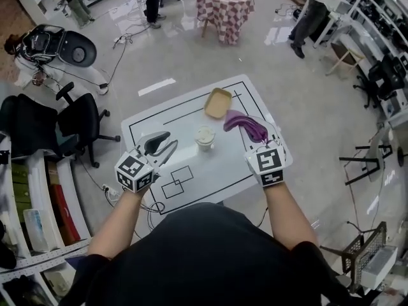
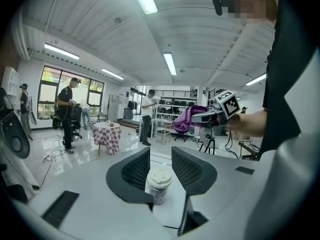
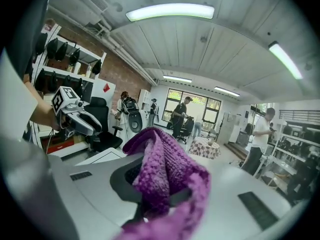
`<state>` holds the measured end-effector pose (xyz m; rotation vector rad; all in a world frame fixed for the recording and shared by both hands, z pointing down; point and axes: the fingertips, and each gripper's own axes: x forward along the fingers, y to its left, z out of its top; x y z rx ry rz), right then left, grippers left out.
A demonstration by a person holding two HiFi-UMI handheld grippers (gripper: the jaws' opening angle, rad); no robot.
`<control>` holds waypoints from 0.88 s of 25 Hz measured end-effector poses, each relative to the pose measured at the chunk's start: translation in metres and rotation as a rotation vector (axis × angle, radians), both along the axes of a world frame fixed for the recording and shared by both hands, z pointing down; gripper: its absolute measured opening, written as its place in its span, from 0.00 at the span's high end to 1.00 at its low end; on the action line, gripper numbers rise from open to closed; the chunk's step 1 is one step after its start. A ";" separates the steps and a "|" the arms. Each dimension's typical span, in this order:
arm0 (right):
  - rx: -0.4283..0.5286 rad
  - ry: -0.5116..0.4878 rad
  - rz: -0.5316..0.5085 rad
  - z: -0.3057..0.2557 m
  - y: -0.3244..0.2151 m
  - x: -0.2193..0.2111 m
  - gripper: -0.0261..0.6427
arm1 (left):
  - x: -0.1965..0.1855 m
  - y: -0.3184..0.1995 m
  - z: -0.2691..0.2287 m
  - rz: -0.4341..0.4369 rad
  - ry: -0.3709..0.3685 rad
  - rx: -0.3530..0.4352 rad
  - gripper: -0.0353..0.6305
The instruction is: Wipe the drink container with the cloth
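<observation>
My left gripper (image 2: 160, 153) has its jaws partly apart and nothing pressed between them. The drink container (image 2: 159, 184), a lidded paper cup, lines up with the gap but stands clear of both pads. My right gripper (image 1: 256, 144) is clamped on the purple cloth (image 3: 165, 169), which bunches over the jaws and droops off the near side. The cup stands upright near the middle of the white table (image 1: 210, 174), between my two grippers and touching neither. A shallow tan tray (image 1: 217, 102) lies just beyond the cup.

The main risk, as I judge it, is the free-standing cup. If I rub it with the cloth before my left jaws have it, a sideways push could tip it or slide it toward the tray. My left jaws may also be too narrow for its body, so closing in as they are could knock the rim. The loose tail of cloth could snag the lid.

I can read no brand or label. The cup's print is too small, and my grippers' cubes carry only square markers.
</observation>
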<state>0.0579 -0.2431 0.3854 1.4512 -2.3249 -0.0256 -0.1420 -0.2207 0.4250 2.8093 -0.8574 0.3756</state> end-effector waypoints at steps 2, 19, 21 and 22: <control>-0.003 -0.029 0.010 -0.008 0.015 -0.008 0.84 | -0.017 0.012 -0.007 -0.013 0.000 0.013 0.73; -0.025 -0.105 0.077 -0.022 0.105 -0.036 0.84 | -0.101 0.081 -0.039 -0.074 0.000 0.069 0.73; -0.043 -0.138 0.084 -0.018 0.114 -0.036 0.84 | -0.104 0.090 -0.039 -0.073 -0.005 0.071 0.73; -0.052 -0.155 0.088 -0.015 0.119 -0.037 0.84 | -0.106 0.094 -0.039 -0.073 -0.007 0.071 0.73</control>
